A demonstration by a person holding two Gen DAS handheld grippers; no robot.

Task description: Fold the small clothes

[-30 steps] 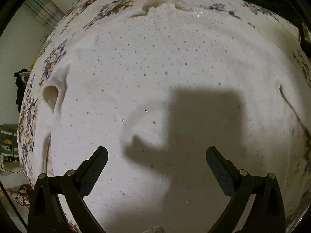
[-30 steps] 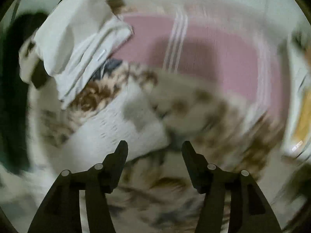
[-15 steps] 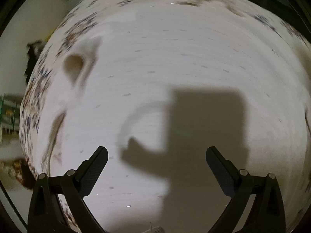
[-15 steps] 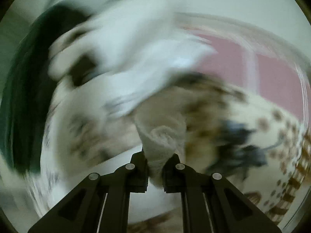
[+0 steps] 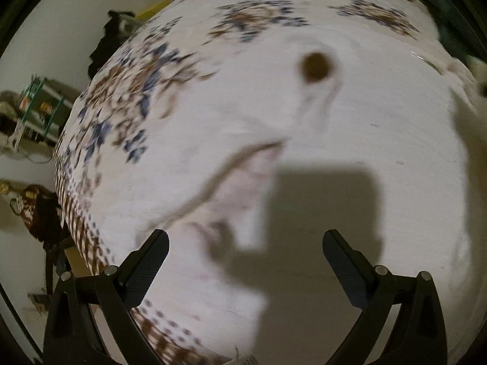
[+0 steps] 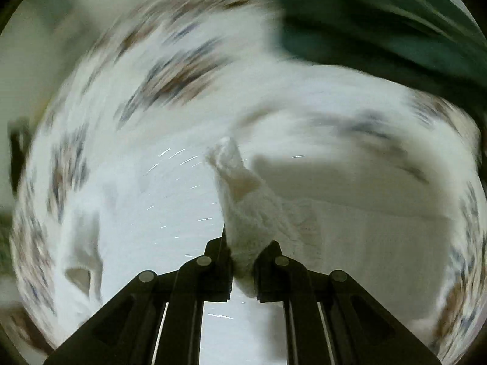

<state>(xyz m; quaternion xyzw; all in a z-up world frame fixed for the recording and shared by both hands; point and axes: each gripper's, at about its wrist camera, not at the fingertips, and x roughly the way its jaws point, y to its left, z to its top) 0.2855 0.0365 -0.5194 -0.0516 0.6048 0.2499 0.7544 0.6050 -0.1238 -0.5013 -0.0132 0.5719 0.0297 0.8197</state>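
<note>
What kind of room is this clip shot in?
Probably a bedroom at home: a white garment lies on a floral bedspread, with cluttered shelving against the wall and a bag on the floor.

White knit garment (image 6: 252,213) – bunched, part lifted off bed.

White bedsheet with blue-and-brown floral print (image 5: 143,97), dark green fabric heaped at its far edge (image 6: 380,15), green metal shelf rack against pale wall (image 5: 39,103), dark patterned bag on floor (image 5: 39,213)
</note>
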